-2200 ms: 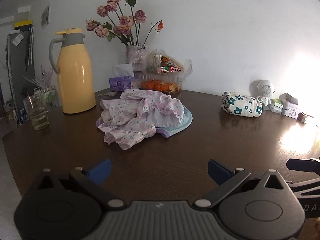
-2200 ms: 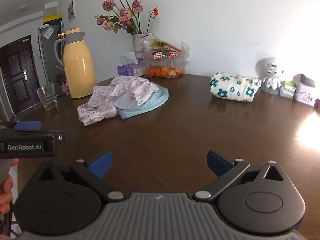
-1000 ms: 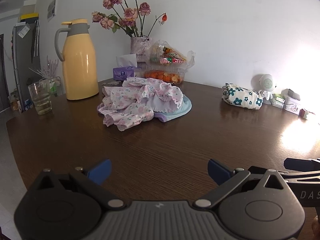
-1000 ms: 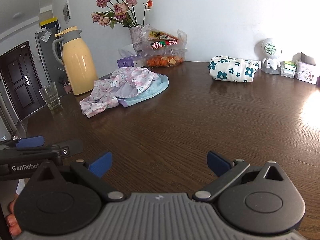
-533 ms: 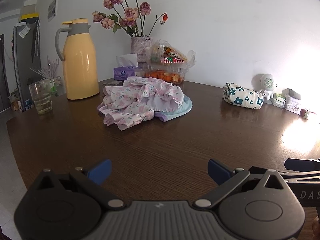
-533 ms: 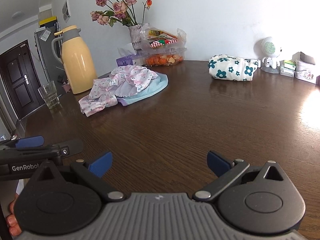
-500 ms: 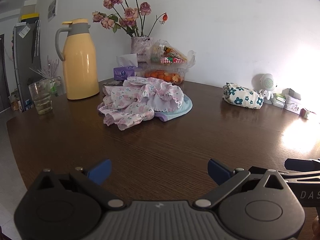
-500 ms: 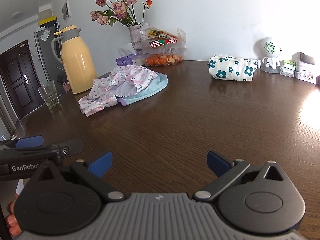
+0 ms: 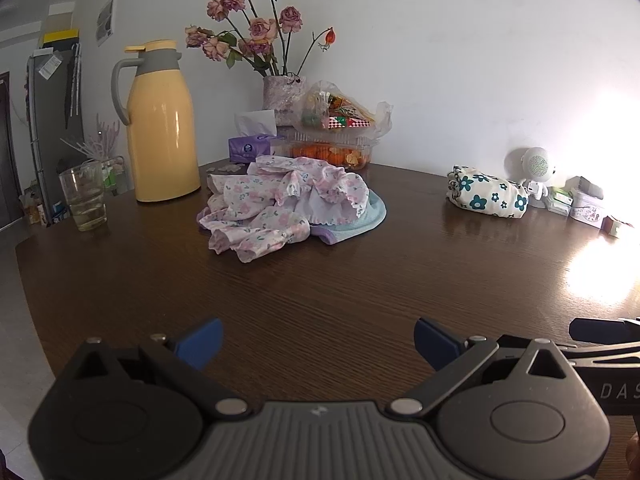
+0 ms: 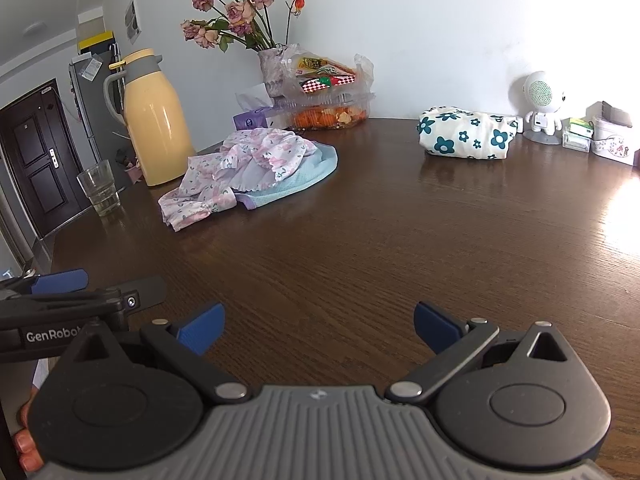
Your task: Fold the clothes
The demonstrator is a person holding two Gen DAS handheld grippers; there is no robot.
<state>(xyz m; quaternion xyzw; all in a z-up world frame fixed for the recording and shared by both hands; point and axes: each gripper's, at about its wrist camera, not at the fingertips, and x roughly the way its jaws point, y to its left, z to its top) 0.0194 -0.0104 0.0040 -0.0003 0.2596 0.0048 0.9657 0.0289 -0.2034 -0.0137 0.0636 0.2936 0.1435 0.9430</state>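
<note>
A crumpled pink floral garment (image 9: pixel 280 200) (image 10: pixel 236 160) lies heaped on a light blue cloth (image 9: pixel 364 222) (image 10: pixel 308 174) at the far middle of the dark wooden table (image 9: pixel 320 300). A folded white bundle with teal flowers (image 9: pixel 486 196) (image 10: pixel 466 134) rests far right by the wall. My left gripper (image 9: pixel 318 342) hovers open over the table's near edge, nothing between its blue fingertips. My right gripper (image 10: pixel 318 326) is open too, empty, just right of the left one, whose body (image 10: pixel 60 308) shows at that view's left edge.
A yellow thermos jug (image 9: pixel 162 128), a drinking glass (image 9: pixel 84 196), a tissue box (image 9: pixel 250 146), a vase of dried roses (image 9: pixel 280 96), bagged snacks over a box of oranges (image 9: pixel 332 136), a small white robot figure (image 9: pixel 534 168) and little boxes (image 9: pixel 580 206) line the table's back.
Both grippers have drifted only slightly; the views are almost the same as half a second ago. Since 2.2 s ago both pulled back a little from the clothes.
</note>
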